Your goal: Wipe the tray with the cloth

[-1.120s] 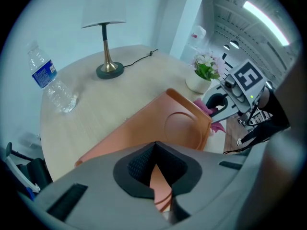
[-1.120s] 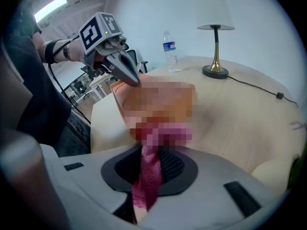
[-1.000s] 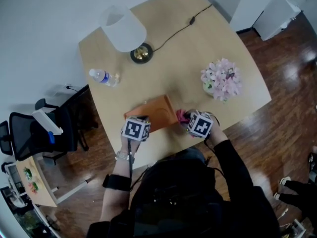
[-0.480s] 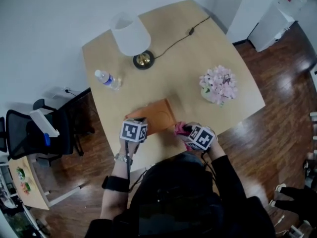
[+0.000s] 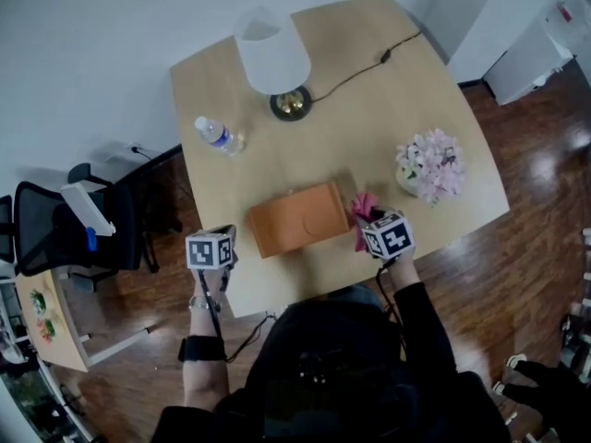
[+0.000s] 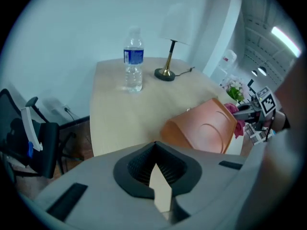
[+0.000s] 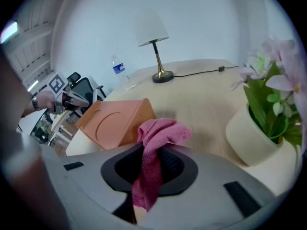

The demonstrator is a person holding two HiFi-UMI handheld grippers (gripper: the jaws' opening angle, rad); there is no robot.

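Right hand-held gripper with pink cloth beside orange tray, long axis left-right.

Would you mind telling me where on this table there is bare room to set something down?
The widest bare patch lies between lamp, bottle, tray and flowers. A smaller one lies beyond the cord, by the far edge. The near edge is crowded: tray, cloth, right gripper.
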